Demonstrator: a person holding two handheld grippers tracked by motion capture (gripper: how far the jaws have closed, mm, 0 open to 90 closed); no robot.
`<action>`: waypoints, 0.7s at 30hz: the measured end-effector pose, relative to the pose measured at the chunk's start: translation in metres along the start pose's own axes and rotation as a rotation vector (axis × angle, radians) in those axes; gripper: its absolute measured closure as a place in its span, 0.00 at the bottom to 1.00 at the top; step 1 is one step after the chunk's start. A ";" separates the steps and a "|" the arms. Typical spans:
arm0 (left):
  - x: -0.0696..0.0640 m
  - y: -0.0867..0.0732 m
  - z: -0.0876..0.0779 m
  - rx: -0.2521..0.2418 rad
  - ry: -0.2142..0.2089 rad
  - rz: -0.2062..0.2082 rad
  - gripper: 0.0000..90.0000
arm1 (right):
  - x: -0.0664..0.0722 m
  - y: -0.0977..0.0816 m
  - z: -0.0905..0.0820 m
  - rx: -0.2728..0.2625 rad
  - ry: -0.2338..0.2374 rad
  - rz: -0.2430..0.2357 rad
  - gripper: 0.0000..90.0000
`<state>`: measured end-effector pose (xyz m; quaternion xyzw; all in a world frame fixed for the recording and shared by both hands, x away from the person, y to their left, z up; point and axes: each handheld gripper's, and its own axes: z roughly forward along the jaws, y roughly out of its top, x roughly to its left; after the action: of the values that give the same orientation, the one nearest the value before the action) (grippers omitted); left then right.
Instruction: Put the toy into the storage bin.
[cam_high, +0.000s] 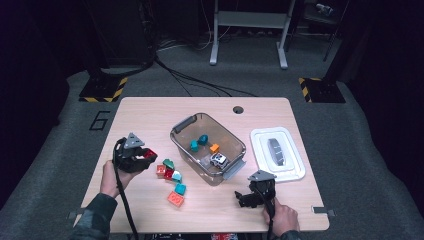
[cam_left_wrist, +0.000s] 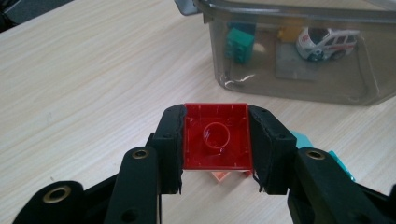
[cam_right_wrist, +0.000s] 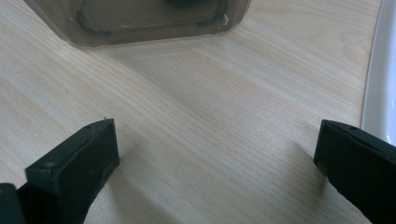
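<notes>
Above the wooden table's left edge my left gripper (cam_left_wrist: 215, 140) clamps a square red plastic brick (cam_left_wrist: 216, 136), hollow underside facing me, while my right gripper (cam_right_wrist: 215, 154) gapes.

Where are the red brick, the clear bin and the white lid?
red brick (cam_left_wrist: 216, 136), left gripper view, hollow underside.
clear bin (cam_high: 182, 141), high view, left wall.
white lid (cam_high: 295, 170), high view, right flat rim.

Bin (cam_high: 186, 124) mid-table, lid (cam_high: 295, 170) to its right, loose bricks (cam_high: 173, 181) on the table (cam_high: 150, 107) to its left.
</notes>
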<state>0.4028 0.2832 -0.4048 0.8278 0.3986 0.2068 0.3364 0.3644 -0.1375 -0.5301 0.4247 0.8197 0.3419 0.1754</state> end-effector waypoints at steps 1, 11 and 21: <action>0.001 0.002 0.000 -0.006 0.003 -0.002 0.66 | 0.000 0.000 0.000 -0.001 -0.001 0.000 0.00; 0.005 0.026 -0.002 -0.013 0.009 0.021 0.66 | 0.000 0.000 0.000 0.000 0.000 0.000 0.00; 0.008 0.054 -0.004 -0.025 0.023 0.049 0.66 | 0.000 0.000 0.000 0.000 0.000 0.000 0.00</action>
<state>0.4335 0.2661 -0.3623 0.8307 0.3792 0.2293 0.3368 0.3644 -0.1375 -0.5301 0.4248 0.8197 0.3419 0.1754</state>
